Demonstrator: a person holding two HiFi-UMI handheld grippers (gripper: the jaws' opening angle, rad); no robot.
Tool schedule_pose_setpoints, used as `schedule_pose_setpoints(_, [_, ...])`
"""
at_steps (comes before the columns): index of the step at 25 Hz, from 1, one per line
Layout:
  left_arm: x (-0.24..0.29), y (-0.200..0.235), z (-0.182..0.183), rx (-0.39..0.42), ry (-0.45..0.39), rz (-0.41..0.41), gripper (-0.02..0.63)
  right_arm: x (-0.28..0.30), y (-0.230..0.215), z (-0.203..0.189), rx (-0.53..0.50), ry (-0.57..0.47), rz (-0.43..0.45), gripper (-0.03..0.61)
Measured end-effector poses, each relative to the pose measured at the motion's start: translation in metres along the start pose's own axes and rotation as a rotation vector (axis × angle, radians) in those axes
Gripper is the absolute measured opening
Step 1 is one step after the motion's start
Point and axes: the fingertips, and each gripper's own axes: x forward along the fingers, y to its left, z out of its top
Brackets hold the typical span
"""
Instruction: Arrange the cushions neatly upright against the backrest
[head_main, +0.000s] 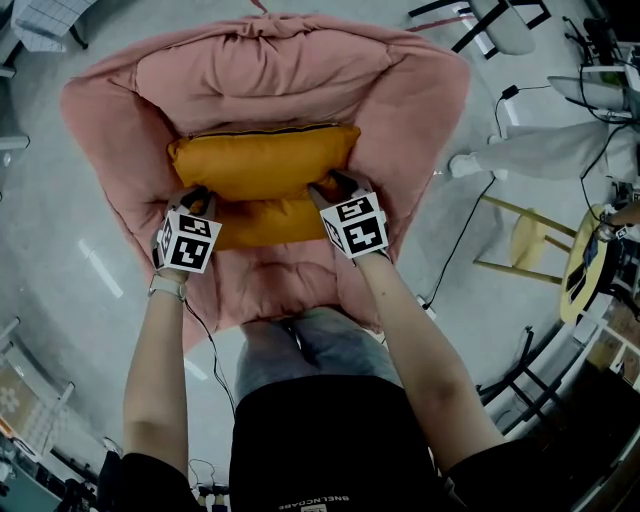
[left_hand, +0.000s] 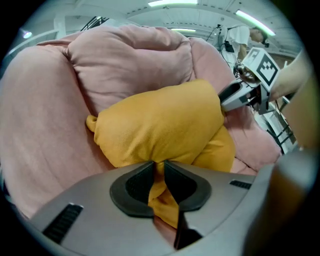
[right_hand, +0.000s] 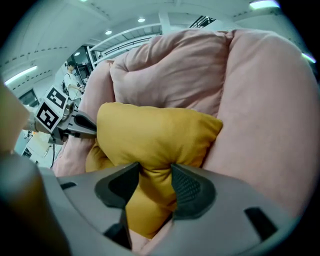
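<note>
Subject: an orange upper cushion (head_main: 262, 158) is seen in the hollow of a pink armchair (head_main: 100, 110), its far long edge leaning on the backrest (head_main: 270, 70).
Second item: a lower cushion (head_main: 262, 222) of the same colour lies flat on the seat, directly beneath and touching the first.
Left gripper (left_hand: 159, 167): its jaws are drawn nearly together on a thin fold of orange fabric at the near left corner.
Right gripper (right_hand: 155, 172): its jaws are held wider, clamped on a thicker bunch of the upper cushion's near right corner.
Governing relation: the upper cushion lies straight ahead of both sets of jaws, towards the backrest. Its long axis runs across the chair, parallel to the backrest. One gripper is set at each end, so neither hand is judged the nearer.
Stage: the upper cushion is judged part raised and not yet upright; the lower one is judged unplaced.
Surroundings: a stool (head_main: 528, 240) and a floor cable (head_main: 460, 240) are noted right of the chair, well apart from it.
Obstruction: none is noted between cushion and backrest. The chair's padded sides crowd both cushion ends and may catch the corners.
</note>
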Motion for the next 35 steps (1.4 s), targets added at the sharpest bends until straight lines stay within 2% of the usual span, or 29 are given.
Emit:
schedule_pose_setpoints(5, [-0.022, -0.006, -0.005, -0.059, -0.034, 0.006, 0.071, -0.029, 0.005, 0.0, 0.07, -0.074, -0.031, 0.192])
schedule_pose_setpoints(9, [-0.043, -0.029, -0.007, -0.091, -0.086, -0.01, 0.071, -0.051, 0.019, -0.007, 0.119, -0.123, -0.041, 0.165])
schedule_pose_setpoints(17, [-0.121, -0.068, -0.009, -0.109, -0.228, -0.032, 0.043, -0.107, 0.07, -0.011, 0.184, -0.26, -0.039, 0.038])
schedule_pose_setpoints(21, [-0.164, -0.08, -0.019, -0.132, -0.297, -0.028, 0.023, -0.135, 0.099, -0.012, 0.215, -0.32, -0.03, 0.026])
schedule_pose_setpoints(28, [-0.24, -0.103, -0.023, -0.222, -0.447, -0.051, 0.014, -0.199, 0.147, -0.01, 0.184, -0.433, -0.009, 0.018])
schedule_pose_setpoints(35, [-0.29, -0.142, -0.007, -0.256, -0.521, -0.065, 0.014, -0.256, 0.168, 0.006, 0.172, -0.519, 0.059, 0.017])
